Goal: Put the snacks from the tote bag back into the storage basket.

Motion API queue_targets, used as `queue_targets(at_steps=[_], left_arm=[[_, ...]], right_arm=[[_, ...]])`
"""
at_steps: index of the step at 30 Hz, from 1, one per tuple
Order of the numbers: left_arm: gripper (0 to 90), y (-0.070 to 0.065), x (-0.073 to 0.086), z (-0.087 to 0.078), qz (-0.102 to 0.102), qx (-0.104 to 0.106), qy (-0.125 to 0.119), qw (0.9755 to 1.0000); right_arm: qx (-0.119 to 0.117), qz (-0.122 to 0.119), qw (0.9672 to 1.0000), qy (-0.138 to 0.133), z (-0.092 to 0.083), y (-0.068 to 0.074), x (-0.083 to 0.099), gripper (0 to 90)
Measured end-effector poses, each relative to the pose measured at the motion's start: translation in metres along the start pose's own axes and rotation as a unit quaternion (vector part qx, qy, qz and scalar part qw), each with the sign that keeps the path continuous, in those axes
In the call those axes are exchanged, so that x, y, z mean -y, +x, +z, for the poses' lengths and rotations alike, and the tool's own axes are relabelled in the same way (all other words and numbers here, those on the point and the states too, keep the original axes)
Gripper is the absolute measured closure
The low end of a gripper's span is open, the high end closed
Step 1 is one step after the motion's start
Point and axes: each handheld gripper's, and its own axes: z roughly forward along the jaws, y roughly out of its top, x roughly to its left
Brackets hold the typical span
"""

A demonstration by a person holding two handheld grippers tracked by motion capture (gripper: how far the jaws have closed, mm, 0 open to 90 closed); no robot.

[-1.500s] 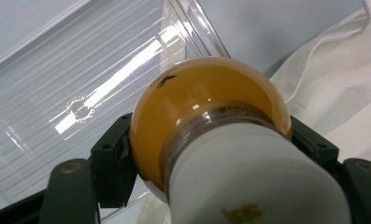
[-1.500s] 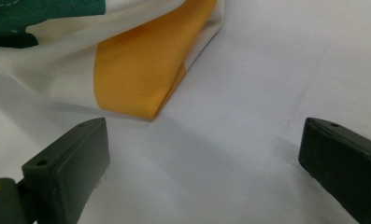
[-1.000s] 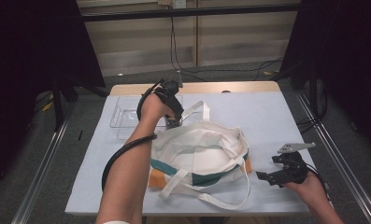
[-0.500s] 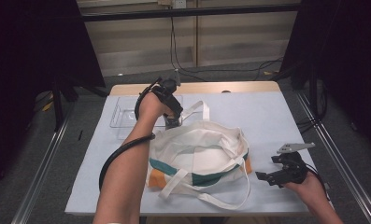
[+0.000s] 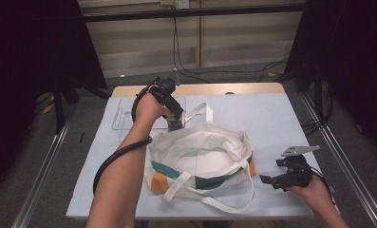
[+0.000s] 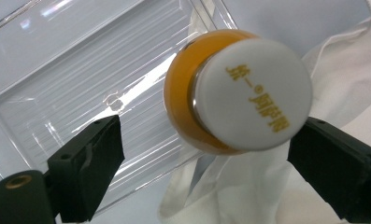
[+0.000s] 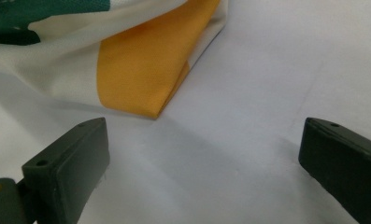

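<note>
A small bottle with an orange body and a white cap with gold lettering stands between the jaws of my left gripper. These jaws have just been opening, and their pads stand clear of the bottle. The bottle sits where the clear plastic tray meets the white cloth of the tote bag. In the high view, the left gripper points down at the far rim of the bag. My right gripper rests open near the bag's orange corner, with nothing between its jaws.
The bag lies open in the middle of a pale blue mat, its straps trailing toward the near edge. The clear tray lies at the far left of the mat. Metal rails run along both sides of the table.
The left forearm has swung slightly. Both hands and the bag stay where they were.
</note>
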Motion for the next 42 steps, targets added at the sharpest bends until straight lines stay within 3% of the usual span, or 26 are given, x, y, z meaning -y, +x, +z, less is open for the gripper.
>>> queue_targets(at_steps=[5, 24, 42], left_arm=[[8.7, 0.002, 0.005, -0.005, -0.007, -0.002, -0.004, 1.0], [5.8, 0.005, 0.029, -0.02, -0.005, -0.003, -0.018, 0.9998], [6.7, 0.005, 0.053, -0.03, 0.004, 0.017, -0.032, 0.9993]], right_arm=[[-0.002, -0.001, 1.0, 0.0, -0.001, 0.0, 0.0, 1.8], [-0.006, -0.001, 1.0, 0.0, 0.002, 0.001, -0.003, 1.8], [-0.003, 0.003, 1.0, -0.001, 0.002, -0.001, -0.006, 1.8]])
